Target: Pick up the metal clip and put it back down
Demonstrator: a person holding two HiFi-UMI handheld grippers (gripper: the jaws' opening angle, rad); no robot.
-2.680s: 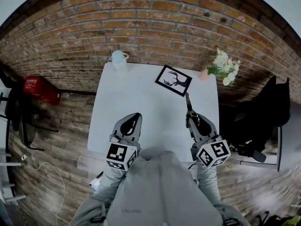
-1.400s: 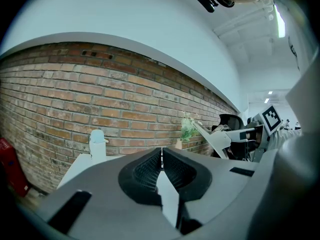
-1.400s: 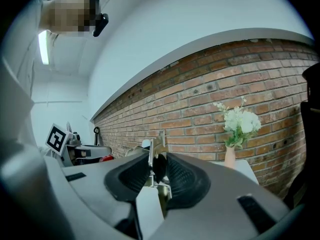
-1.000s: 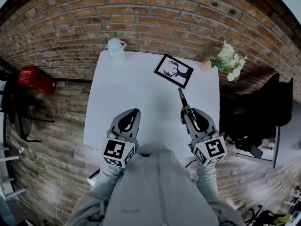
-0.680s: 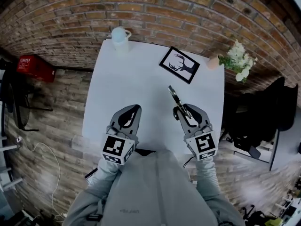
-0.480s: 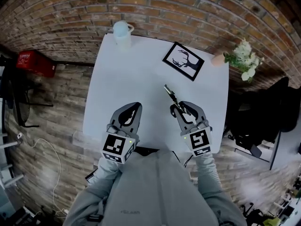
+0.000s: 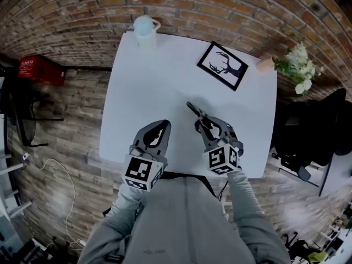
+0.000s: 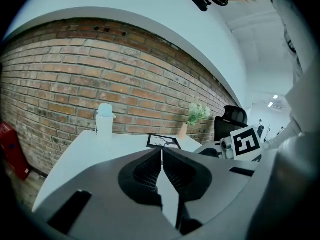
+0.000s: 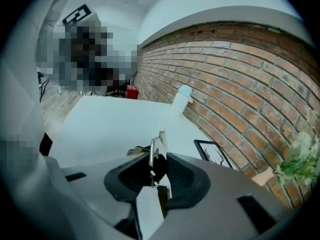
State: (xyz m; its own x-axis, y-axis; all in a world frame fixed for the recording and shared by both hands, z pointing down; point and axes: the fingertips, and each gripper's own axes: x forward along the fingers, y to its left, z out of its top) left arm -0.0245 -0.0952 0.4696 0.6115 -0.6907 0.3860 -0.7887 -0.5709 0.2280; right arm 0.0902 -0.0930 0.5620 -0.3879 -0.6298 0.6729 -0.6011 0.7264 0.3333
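Right, status at that frame:
right gripper (image 9: 158, 160): my jaws were clamped on the metal clip (image 9: 160, 140), only partly closed, with the pads pressing its lower part from both sides.
metal clip: it stood edge-on between the pads, its bright end sticking out past the fingertips. From the head view it pointed up and left, away from me, toward the middle of the table.
clip height: it was over the white table (image 7: 154, 76), in the near half. I couldn't tell whether its tip touched the top.
left gripper (image 8: 161, 151): my jaws were together at the tips with nothing between them. It sat over the near edge of the table, just left of the right gripper and not touching it.
framed deer picture (image 7: 222, 65): it lay flat on the far right part of the table, well apart from the clip.
pale jug (image 7: 145, 29): it stood upright at the far left edge, near the brick wall (image 7: 220, 4).
potted white flowers (image 7: 298, 66): they were at the far right corner, near the picture.
red crate (image 7: 36, 70): it was on the wooden floor (image 7: 71, 125), left of the table.
black chair (image 7: 316, 131): it was right of the table.
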